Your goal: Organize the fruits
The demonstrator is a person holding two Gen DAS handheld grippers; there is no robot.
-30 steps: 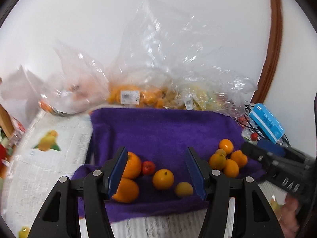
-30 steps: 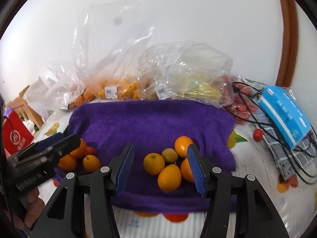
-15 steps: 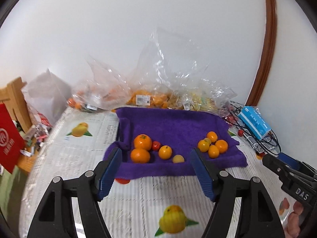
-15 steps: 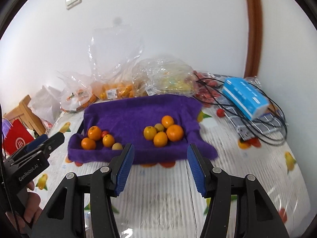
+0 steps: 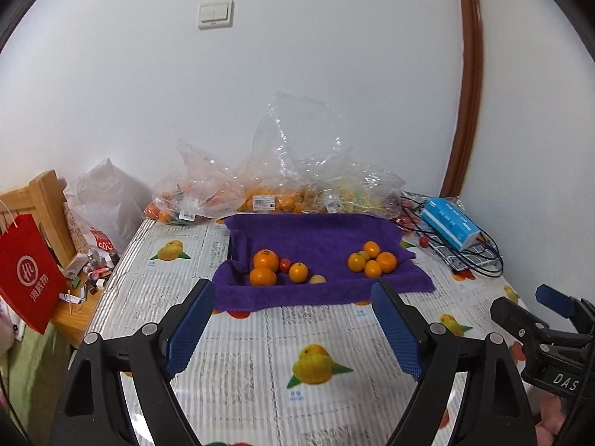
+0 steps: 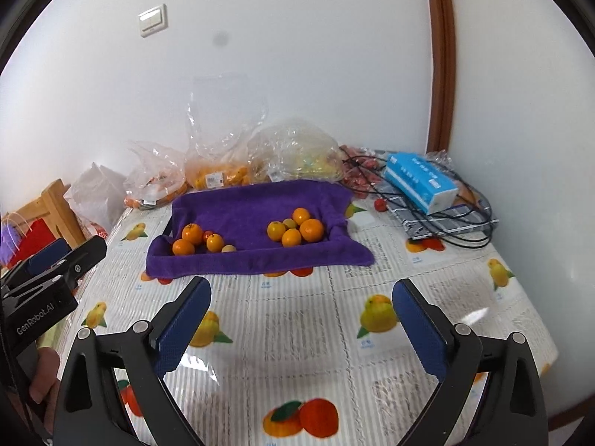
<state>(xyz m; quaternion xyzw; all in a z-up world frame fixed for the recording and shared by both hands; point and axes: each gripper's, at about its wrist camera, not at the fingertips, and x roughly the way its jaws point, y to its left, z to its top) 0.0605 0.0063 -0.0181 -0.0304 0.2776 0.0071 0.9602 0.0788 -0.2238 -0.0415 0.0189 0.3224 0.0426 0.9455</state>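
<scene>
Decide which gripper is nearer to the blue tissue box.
Right. The right gripper hovers open toward the table's box side; the left gripper hovers open farther over, beyond the right one from the blue tissue box.

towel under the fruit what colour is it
Purple; the towel shows best in the right wrist view.

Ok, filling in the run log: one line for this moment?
left tool open | right tool open | both empty, above table | fruit in two groups on towel
</scene>
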